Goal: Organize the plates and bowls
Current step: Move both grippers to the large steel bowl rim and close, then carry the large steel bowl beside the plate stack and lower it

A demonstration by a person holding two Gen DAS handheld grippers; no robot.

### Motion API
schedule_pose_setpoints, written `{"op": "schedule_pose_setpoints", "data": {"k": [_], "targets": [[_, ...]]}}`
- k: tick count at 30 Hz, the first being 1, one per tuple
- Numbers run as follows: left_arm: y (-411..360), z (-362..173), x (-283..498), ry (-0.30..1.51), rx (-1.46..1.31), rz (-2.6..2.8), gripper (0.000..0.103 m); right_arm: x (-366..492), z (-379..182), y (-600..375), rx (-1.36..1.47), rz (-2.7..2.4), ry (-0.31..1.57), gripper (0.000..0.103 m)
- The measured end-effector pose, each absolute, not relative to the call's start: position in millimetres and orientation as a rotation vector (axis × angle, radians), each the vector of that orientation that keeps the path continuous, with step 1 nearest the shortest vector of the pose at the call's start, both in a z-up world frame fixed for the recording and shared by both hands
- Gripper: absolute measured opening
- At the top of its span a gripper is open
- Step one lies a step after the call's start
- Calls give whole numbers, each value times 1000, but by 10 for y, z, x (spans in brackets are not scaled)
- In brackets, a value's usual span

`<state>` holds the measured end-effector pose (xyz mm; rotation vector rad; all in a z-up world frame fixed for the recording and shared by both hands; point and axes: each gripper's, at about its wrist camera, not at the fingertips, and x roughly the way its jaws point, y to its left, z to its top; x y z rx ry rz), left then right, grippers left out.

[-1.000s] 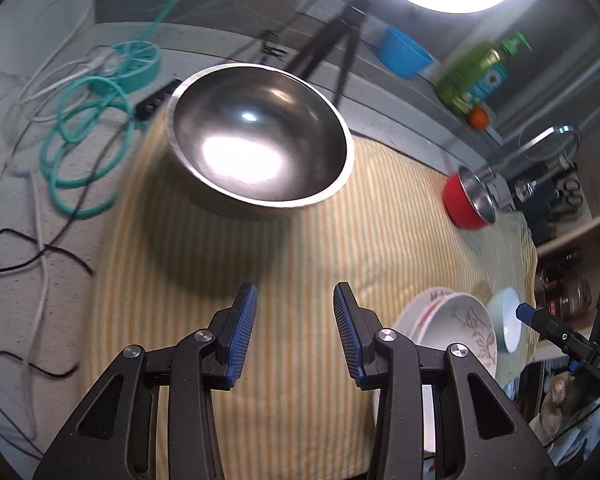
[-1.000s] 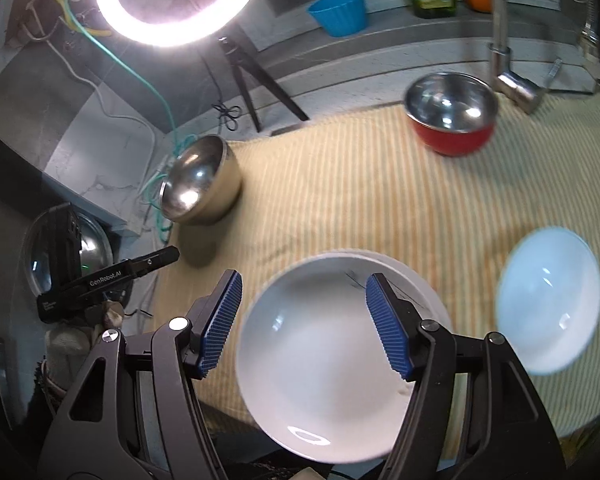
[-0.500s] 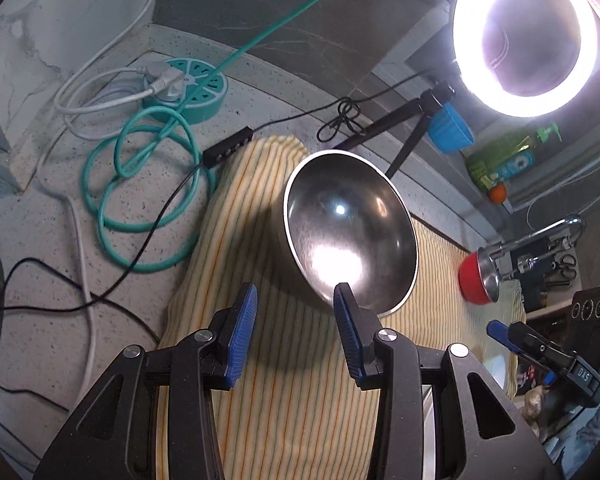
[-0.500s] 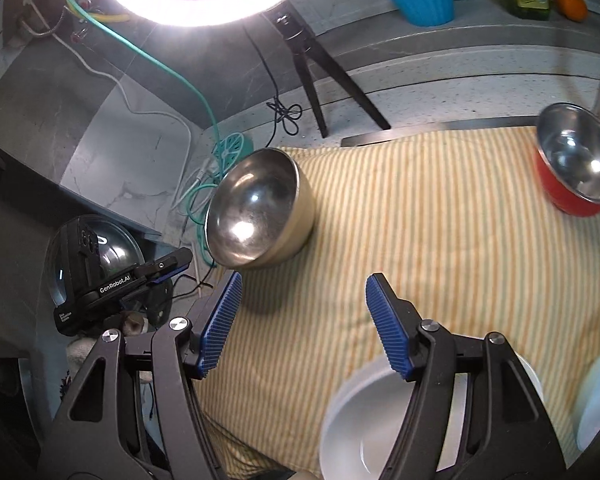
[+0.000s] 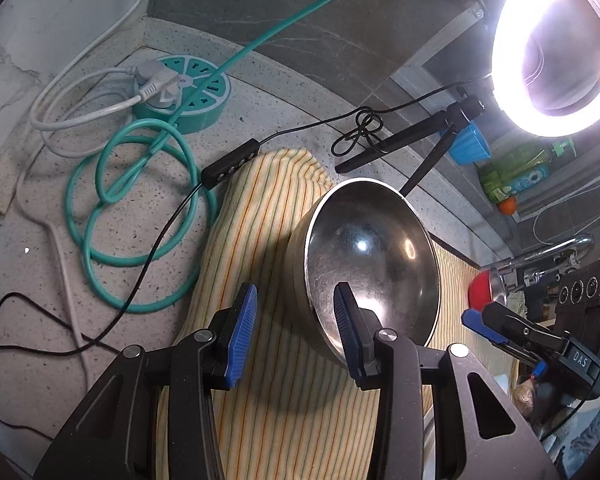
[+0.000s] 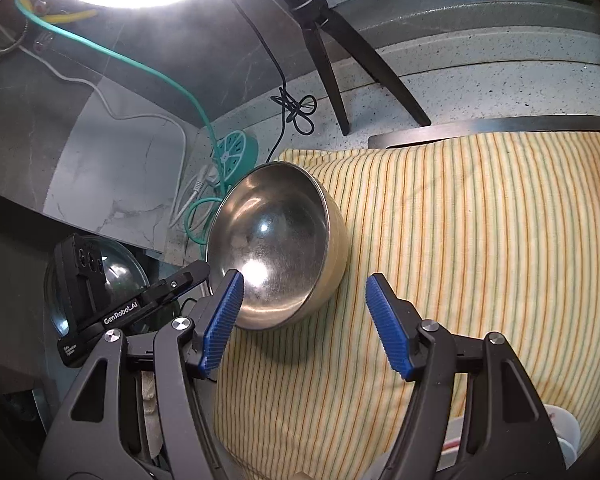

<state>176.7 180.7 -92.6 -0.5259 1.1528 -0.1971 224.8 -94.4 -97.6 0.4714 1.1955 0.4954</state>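
White lettering "GenRobot.AI" runs along the black body of the left gripper, seen in the right wrist view just left of the near jaws; a smaller white label below it is too small to read. In the left wrist view, the letters "DAS" stand in white on the black body of the right gripper, to the right of the jaws, with a lone "G" near its edge. The label on the green bottle, far beyond the jaws, cannot be read.
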Motion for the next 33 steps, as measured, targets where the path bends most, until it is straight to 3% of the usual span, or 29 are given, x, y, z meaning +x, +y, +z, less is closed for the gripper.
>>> {"op": "schedule_pose_setpoints", "data": {"k": [2, 10, 16, 20, 33], "targets": [[1813, -946, 1782, 1158, -528, -199, 38, 2279, -1008, -906, 462, 491, 1204, 57], [1798, -990, 1834, 1160, -532, -205, 35, 2388, -1127, -759, 413, 460, 1239, 39], [1728, -995, 1874, 1161, -516, -221, 23, 2439, -1192, -678, 384, 438, 1255, 31], [1685, -1006, 1894, 1161, -506, -225, 19, 2454, -1213, -684, 367, 415, 1257, 18], [1666, -960, 1796, 1159, -488, -215, 19, 2364, -1195, -662, 350, 416, 1263, 14]]}}
